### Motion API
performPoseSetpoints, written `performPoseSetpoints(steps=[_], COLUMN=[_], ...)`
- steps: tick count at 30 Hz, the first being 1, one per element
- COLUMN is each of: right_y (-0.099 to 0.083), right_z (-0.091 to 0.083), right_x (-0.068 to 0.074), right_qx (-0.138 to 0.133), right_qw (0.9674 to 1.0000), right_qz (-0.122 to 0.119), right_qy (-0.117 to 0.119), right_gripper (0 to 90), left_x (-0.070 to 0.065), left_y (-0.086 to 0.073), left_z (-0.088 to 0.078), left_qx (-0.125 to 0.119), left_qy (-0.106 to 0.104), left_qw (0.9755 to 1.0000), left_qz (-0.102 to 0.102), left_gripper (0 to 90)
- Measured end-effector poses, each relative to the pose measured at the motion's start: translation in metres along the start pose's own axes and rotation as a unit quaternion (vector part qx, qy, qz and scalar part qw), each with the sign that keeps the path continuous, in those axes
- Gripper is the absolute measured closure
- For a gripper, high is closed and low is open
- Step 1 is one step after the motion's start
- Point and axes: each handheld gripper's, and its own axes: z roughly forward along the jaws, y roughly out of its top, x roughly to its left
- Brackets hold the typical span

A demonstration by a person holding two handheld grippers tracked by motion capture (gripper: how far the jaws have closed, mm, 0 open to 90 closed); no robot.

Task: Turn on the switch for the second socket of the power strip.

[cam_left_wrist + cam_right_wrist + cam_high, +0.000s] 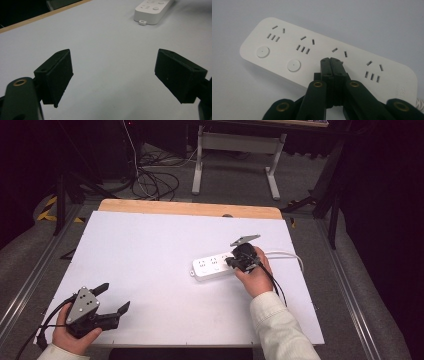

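Note:
A white power strip [212, 266] with several sockets and round buttons lies flat on the right half of the white table top [150, 245]. In the right gripper view the strip [274, 45] runs across the frame. My right gripper [331, 61] is shut with nothing between its jaws, and its tips sit over the strip next to the third socket, hiding what is beneath. In the high view the right gripper [229, 262] points left at the strip. My left gripper [114, 297] rests near the front left corner, open and empty. In its own view the left gripper [113, 57] faces the strip's end [152, 11].
The strip's white cable [290, 255] loops off to the right towards the table's edge. A wooden strip [190, 208] borders the far side of the table. Beyond it on the floor lie dark cables [155, 182] and the white legs of a desk [198, 165].

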Motion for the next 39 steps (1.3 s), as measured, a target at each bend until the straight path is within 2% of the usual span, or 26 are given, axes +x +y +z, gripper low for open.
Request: performPoseSetpoints(steps=[12, 22, 27, 39], right_y=[-0.001, -0.005, -0.004, -0.006], right_z=[0.003, 0.003, 0.004, 0.005], right_x=[0.002, 0.002, 0.006, 0.010], right_qx=[0.007, -0.005, -0.005, -0.007], right_qw=[0.9999, 1.0000, 0.9997, 0.9995], right_qz=[-0.006, 0.000, -0.013, -0.014], right_qy=[-0.009, -0.006, -0.021, -0.027], right_gripper=[90.0, 90.0, 90.0, 90.0], left_x=[0.000, 0.000, 0.000, -0.001], left_y=[0.000, 0.000, 0.000, 0.000], left_z=[0.000, 0.000, 0.000, 0.000], left_qx=[0.001, 0.000, 0.001, 0.001], left_qy=[0.000, 0.002, 0.001, 0.002], left_qw=[1.0000, 1.0000, 1.0000, 1.0000], left_qz=[0.001, 0.002, 0.003, 0.002], left_gripper=[15.6, 15.6, 15.6, 15.6])
